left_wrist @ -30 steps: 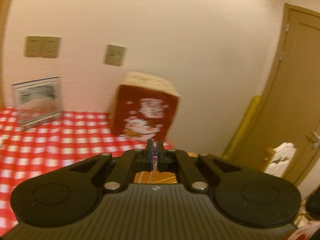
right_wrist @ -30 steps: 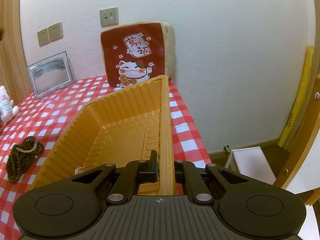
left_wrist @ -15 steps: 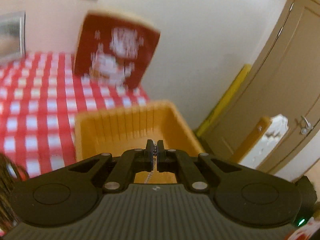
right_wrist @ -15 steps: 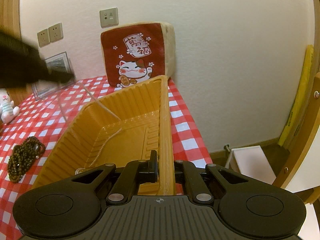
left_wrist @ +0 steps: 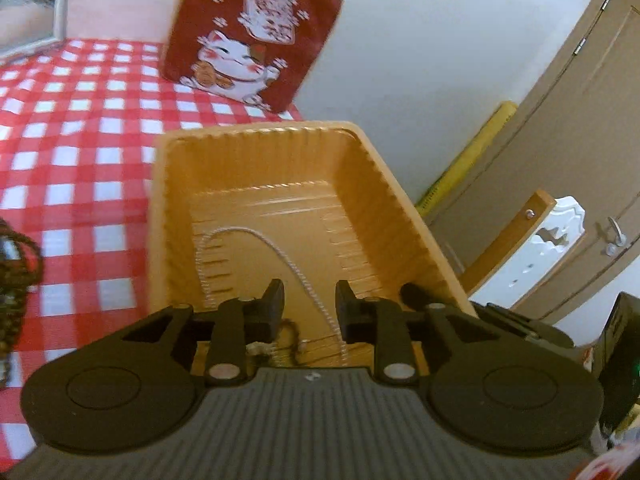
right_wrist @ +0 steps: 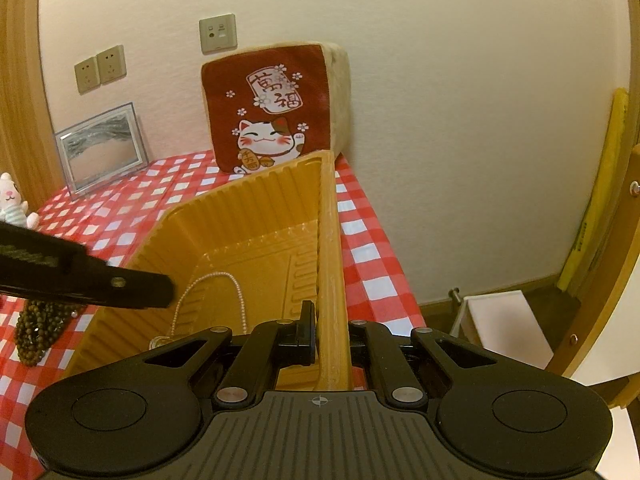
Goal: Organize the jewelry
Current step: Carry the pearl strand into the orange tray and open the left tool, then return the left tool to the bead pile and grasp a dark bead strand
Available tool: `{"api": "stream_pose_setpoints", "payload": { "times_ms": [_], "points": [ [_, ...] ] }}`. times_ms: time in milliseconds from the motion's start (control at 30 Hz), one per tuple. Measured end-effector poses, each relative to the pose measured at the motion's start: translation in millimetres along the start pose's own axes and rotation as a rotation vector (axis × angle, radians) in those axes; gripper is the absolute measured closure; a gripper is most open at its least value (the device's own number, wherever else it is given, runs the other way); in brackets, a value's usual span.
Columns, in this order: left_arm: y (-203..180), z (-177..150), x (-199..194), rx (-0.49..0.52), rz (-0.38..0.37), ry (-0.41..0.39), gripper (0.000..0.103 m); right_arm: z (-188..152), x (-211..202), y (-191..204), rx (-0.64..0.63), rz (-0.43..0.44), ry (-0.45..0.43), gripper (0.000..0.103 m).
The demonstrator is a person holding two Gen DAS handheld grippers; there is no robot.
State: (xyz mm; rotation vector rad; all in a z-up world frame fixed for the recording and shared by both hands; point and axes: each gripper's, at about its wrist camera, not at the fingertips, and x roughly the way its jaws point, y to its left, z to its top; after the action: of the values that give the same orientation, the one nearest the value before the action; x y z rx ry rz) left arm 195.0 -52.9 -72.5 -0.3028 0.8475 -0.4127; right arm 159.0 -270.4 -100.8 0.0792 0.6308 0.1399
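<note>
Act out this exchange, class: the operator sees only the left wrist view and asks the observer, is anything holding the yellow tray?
Observer: Yes. The right gripper is shut on the right wall of the tray.
Operator: Any jewelry outside the tray?
Observer: A pile of brown beads lies on the checked cloth, left of the tray.
Operator: What is beyond that?
Observer: A small plush toy sits near the mirror.

- The ribbed orange plastic tray point(right_wrist: 256, 216) sits on the red-checked tablecloth point(right_wrist: 372, 256).
- The white pearl necklace point(left_wrist: 256, 240) lies inside it.
- The red lucky-cat cushion point(right_wrist: 276, 112) stands behind; the dark bead bracelet point(right_wrist: 36, 328) lies left.
</note>
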Motion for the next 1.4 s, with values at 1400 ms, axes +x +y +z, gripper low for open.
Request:
{"api": "stream_pose_setpoints", "payload": {
  "times_ms": [1400],
  "points": [
    [153, -27, -64, -0.134, 0.529, -0.076, 0.072, 5, -2, 1, 0.005, -0.026, -0.005, 0.098]
  ]
}}
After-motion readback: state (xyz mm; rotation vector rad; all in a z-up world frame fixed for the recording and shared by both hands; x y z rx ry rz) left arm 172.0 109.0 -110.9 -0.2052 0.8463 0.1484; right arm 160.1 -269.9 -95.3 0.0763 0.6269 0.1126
